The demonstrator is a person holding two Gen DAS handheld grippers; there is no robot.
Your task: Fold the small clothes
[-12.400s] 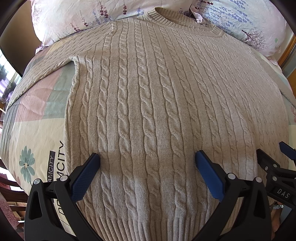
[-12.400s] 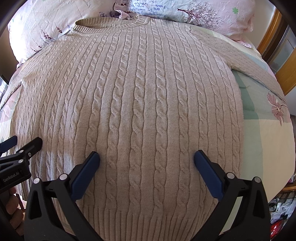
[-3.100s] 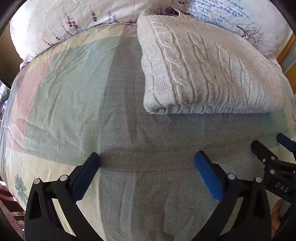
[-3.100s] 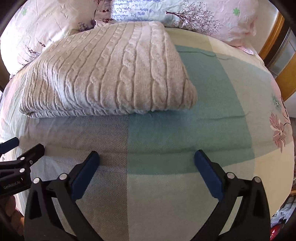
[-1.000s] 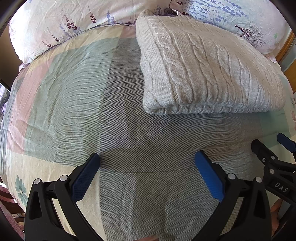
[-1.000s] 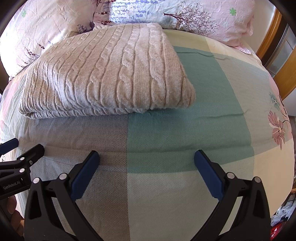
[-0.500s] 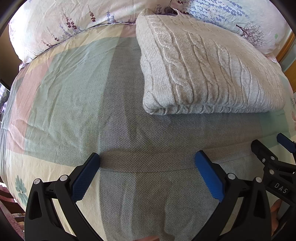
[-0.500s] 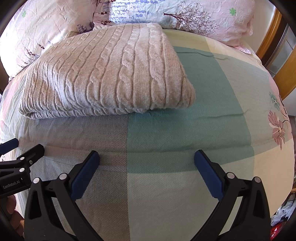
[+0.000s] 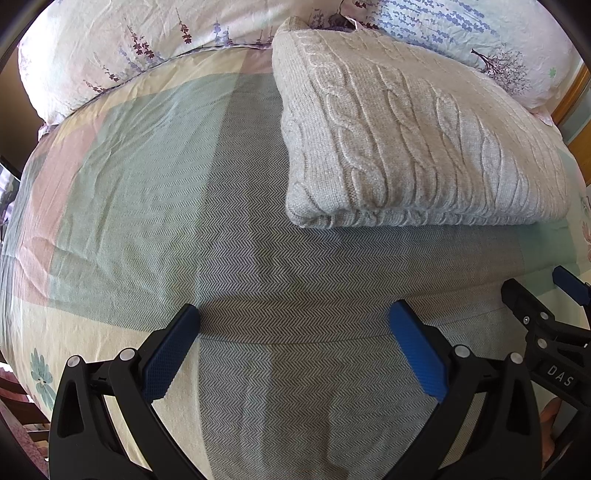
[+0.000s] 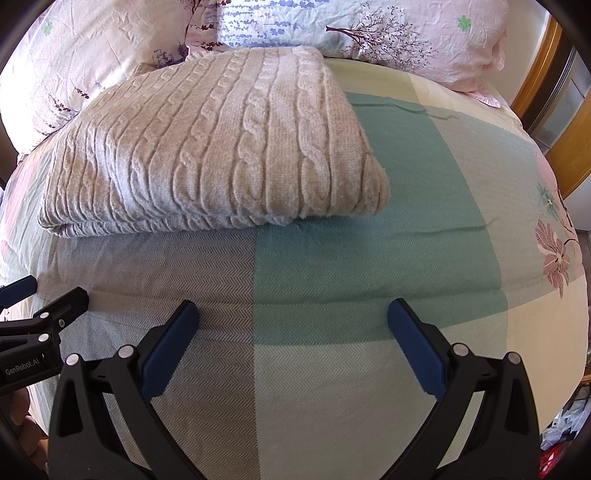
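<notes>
Sweater (image 9: 417, 155) folded into thick bundle, lying on bed (image 9: 147, 177) near pillows (image 10: 399, 33), ahead of both grippers, well apart. Long axis crosswise to fingers. Left gripper (image 9: 295, 343) sits left of bundle, right gripper (image 10: 291, 339) right of it; neither clearly nearer. Both low over bedspread, fingers spread wide, holding nothing. Fold looks complete.

A herringbone-weave bedspread (image 9: 155, 192) in blocks of grey, green, cream and pink lies directly below and ahead of the tool tips. At its far edge sit two floral pillows (image 10: 402, 33) (lavender sprigs and small trees printed on them). A wooden frame (image 10: 565, 122) stands at far right.
</notes>
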